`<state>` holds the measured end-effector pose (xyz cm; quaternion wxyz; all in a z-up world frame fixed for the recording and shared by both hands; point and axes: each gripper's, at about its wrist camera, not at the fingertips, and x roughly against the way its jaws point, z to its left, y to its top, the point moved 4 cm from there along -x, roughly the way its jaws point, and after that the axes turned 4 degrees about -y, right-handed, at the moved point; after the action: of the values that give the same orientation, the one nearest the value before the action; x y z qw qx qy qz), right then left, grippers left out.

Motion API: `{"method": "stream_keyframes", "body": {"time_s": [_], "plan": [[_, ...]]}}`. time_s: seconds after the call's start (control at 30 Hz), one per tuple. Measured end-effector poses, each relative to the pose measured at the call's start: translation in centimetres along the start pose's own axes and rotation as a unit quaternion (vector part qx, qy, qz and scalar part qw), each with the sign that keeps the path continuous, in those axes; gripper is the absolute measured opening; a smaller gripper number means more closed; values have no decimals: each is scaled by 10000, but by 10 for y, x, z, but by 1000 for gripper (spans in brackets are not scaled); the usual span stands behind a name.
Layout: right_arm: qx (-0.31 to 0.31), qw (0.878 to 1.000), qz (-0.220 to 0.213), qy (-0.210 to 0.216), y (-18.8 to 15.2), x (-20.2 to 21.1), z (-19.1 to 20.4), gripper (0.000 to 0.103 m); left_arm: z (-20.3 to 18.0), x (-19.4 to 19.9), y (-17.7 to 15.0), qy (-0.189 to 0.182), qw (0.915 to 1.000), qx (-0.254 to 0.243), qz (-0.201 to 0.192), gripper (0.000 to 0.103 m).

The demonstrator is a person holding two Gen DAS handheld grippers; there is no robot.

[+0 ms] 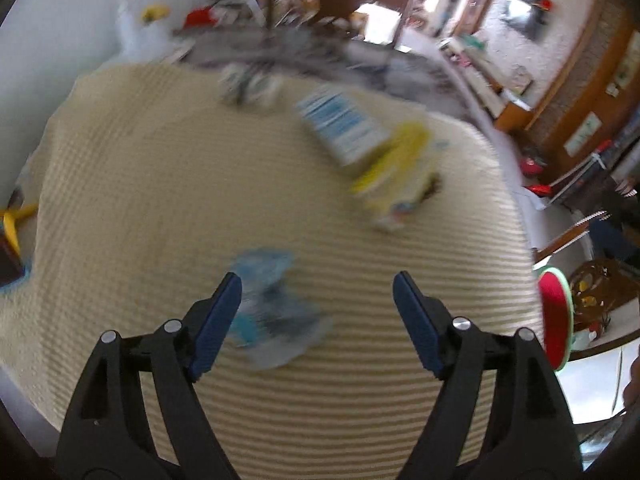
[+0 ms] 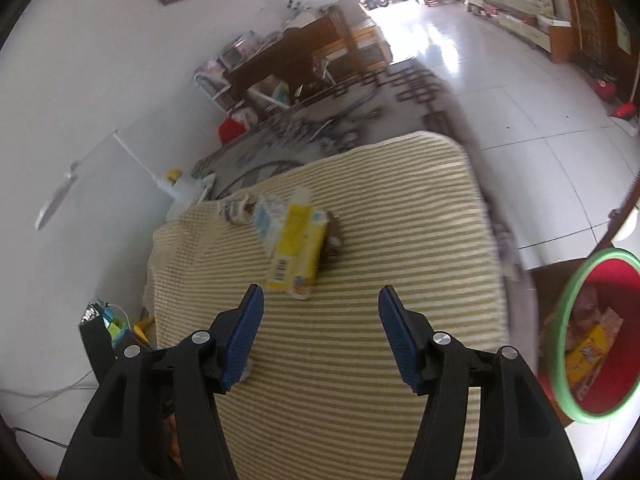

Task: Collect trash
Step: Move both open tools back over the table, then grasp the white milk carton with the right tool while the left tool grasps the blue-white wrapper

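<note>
Left wrist camera is sitting behind the left claw, tilting steeply down, hanging close over the striped counter; view is motion-blurred. Right wrist camera is riding behind the right claw, pointing down less steeply, taking in more floor and far room. Both views are sharing the counter top, the yellow carton and the red bin at right edge.

The right gripper hangs open and empty above a worktop draped in a green-and-cream striped cloth. Just past its fingertips lies a yellow carton, touching a blue-and-white carton. A red bucket with a green rim stands at the right, holding trash.
</note>
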<state>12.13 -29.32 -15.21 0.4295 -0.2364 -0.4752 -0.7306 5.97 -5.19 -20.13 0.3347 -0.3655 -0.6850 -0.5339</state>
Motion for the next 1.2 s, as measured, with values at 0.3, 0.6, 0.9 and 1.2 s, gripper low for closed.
{"method": "stream_keyframes", "body": {"time_s": [0.3,0.6,0.9,1.2], "plan": [[95,9994,279,-163,-2,-54,47,60,32,-33,-17,-304,9977,-115,601,74],[659,9954,297,-622,24,-99,79,60,41,-43,-13,-761,9936,-253,792,23],[2067,9619,821,-1588,54,-208,116,65,75,-15,2,-476,9980,-82,406,23],[2755,9284,1178,-2196,41,-260,115,61,90,6,20,-244,9997,97,29,23]]}}
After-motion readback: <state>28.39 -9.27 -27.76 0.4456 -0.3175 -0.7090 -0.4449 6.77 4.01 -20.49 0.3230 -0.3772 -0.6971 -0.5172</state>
